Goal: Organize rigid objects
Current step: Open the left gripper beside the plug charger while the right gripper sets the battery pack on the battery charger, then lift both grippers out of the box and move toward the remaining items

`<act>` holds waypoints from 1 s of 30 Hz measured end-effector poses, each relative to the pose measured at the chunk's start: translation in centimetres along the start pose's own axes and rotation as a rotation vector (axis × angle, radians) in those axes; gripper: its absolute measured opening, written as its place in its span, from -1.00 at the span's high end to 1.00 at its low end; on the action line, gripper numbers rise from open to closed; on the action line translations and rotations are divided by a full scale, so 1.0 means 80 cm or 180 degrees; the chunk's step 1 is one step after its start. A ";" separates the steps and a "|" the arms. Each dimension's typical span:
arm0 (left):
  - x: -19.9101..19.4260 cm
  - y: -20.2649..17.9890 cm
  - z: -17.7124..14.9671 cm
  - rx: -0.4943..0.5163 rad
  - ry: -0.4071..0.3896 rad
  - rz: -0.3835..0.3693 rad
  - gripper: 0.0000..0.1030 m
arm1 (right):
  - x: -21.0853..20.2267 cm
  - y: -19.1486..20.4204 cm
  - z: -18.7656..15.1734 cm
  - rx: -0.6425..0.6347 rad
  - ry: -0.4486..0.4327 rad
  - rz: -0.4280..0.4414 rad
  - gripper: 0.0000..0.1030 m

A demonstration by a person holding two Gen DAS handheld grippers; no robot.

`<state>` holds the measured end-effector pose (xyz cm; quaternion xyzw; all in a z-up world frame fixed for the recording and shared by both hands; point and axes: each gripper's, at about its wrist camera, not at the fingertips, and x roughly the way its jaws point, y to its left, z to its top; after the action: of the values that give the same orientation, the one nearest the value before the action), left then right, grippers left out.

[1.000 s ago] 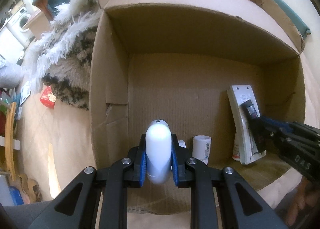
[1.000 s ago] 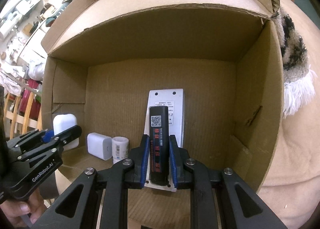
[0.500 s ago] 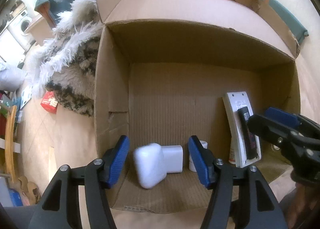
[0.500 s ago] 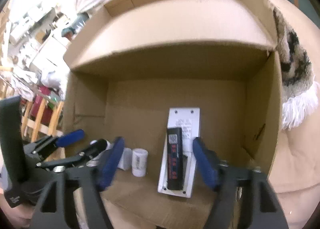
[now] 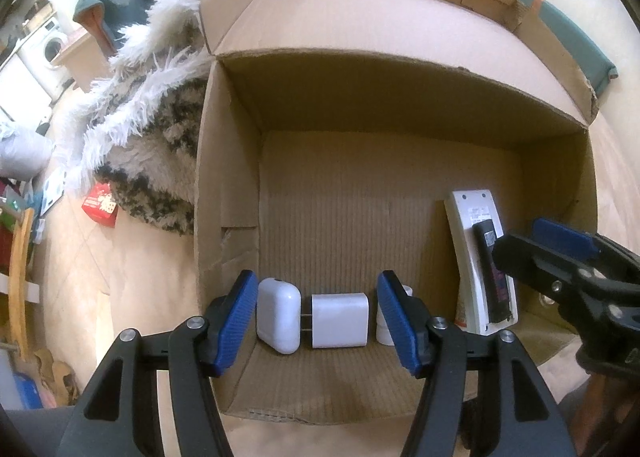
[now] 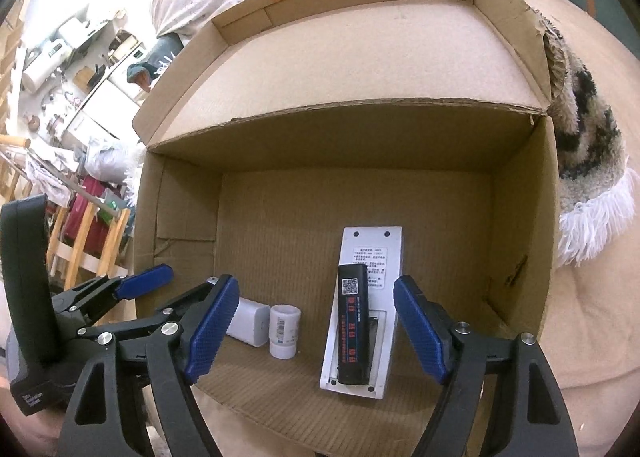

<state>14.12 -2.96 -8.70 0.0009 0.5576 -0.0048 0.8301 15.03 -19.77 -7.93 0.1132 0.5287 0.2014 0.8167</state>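
An open cardboard box (image 5: 360,117) lies with its opening toward me. On its floor stand a white rounded case (image 5: 279,313), a white charger plug (image 5: 339,320) and a small white bottle (image 6: 285,331). My left gripper (image 5: 316,285) is open, its blue pads apart on either side of the case and the plug, touching neither. A black stick-shaped battery (image 6: 353,325) leans on a white flat device (image 6: 370,257) against the back wall. The right gripper (image 6: 316,285) has its jaws opening; the battery stands between the pads, free of both.
A shaggy white and dark rug (image 5: 152,117) lies left of the box, with a red packet (image 5: 100,207) beside it. Beige cloth covers the surface around the box (image 6: 580,317). A wooden rack (image 6: 92,241) and household clutter fill the far left.
Both grippers have opened. The left let go of the white case, which now stands beside the plug. The right released the black battery against the white device. Both pulled back slightly.
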 end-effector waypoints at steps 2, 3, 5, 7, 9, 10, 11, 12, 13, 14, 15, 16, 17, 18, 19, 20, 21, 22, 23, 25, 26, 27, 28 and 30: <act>-0.005 0.000 0.001 -0.0016 -0.0022 0.0000 -0.15 | -0.001 0.000 0.000 -0.0005 0.0002 -0.0003 -0.63; -0.008 0.001 0.001 -0.0026 -0.0033 -0.0002 -0.14 | -0.001 0.000 0.001 -0.0006 -0.0002 -0.0003 -0.63; -0.015 0.001 0.002 -0.0018 -0.0066 -0.0002 -0.14 | -0.003 0.001 0.000 -0.0006 -0.0015 0.0000 -0.63; -0.022 0.003 0.002 0.0003 -0.0104 0.0017 -0.14 | -0.008 0.002 -0.002 -0.0013 -0.0048 0.0004 -0.63; -0.029 0.006 0.003 -0.0012 -0.0137 0.0032 -0.14 | -0.014 0.001 -0.005 -0.0009 -0.0069 -0.0008 -0.63; -0.032 0.007 0.004 -0.0022 -0.0135 0.0031 -0.15 | -0.016 0.001 -0.005 0.0001 -0.0076 -0.0007 -0.63; -0.036 0.009 0.005 -0.0037 -0.0128 0.0031 -0.15 | -0.019 0.000 -0.006 0.0013 -0.0088 0.0001 -0.63; -0.040 0.009 0.005 -0.0054 -0.0130 0.0029 -0.15 | -0.023 0.001 -0.008 0.0016 -0.0101 0.0006 -0.63; -0.045 0.010 0.005 -0.0079 -0.0141 0.0023 -0.15 | -0.027 0.002 -0.010 0.0015 -0.0114 0.0005 -0.63; -0.050 0.012 0.005 -0.0100 -0.0153 0.0012 -0.15 | -0.033 0.003 -0.013 0.0006 -0.0142 0.0007 -0.63; -0.056 0.014 0.004 -0.0111 -0.0168 0.0001 -0.15 | -0.039 0.003 -0.015 -0.0003 -0.0163 0.0006 -0.63; -0.063 0.015 0.002 -0.0114 -0.0192 0.0002 -0.15 | -0.044 0.004 -0.018 -0.0011 -0.0180 0.0000 -0.63; -0.069 0.016 -0.001 -0.0122 -0.0227 0.0017 -0.15 | -0.051 0.005 -0.022 -0.0020 -0.0203 -0.0003 -0.63; -0.076 0.017 -0.004 -0.0143 -0.0271 0.0037 -0.15 | -0.056 0.004 -0.026 -0.0023 -0.0220 -0.0006 -0.63; -0.078 0.018 -0.008 -0.0157 -0.0290 0.0041 -0.17 | -0.061 0.003 -0.030 -0.0015 -0.0234 -0.0006 -0.63; -0.082 0.019 -0.013 -0.0175 -0.0299 0.0030 -0.22 | -0.066 0.002 -0.037 0.0020 -0.0253 0.0014 -0.63; -0.086 0.021 -0.019 -0.0194 -0.0300 0.0010 -0.24 | -0.070 0.000 -0.044 0.0068 -0.0254 0.0046 -0.63; -0.088 0.022 -0.024 -0.0205 -0.0300 0.0003 -0.24 | -0.073 -0.002 -0.050 0.0107 -0.0247 0.0066 -0.63; -0.090 0.023 -0.030 -0.0214 -0.0295 0.0005 -0.24 | -0.076 -0.003 -0.055 0.0132 -0.0245 0.0076 -0.63; -0.094 0.026 -0.039 -0.0229 -0.0281 -0.0007 -0.24 | -0.081 -0.002 -0.064 0.0144 -0.0249 0.0083 -0.63; -0.095 0.027 -0.043 -0.0235 -0.0275 -0.0014 -0.24 | -0.083 -0.001 -0.069 0.0137 -0.0252 0.0076 -0.63; -0.097 0.028 -0.047 -0.0243 -0.0271 -0.0021 -0.24 | -0.086 0.000 -0.073 0.0129 -0.0255 0.0071 -0.63; -0.099 0.029 -0.053 -0.0248 -0.0270 -0.0032 -0.24 | -0.088 0.002 -0.078 0.0123 -0.0254 0.0067 -0.63; -0.102 0.029 -0.062 -0.0250 -0.0256 -0.0043 -0.24 | -0.091 0.002 -0.087 0.0122 -0.0240 0.0061 -0.63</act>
<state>6.46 -0.53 -3.07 -0.0356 0.5235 0.0114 0.8512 6.06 -23.12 -4.80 0.1414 0.5003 0.1946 0.8318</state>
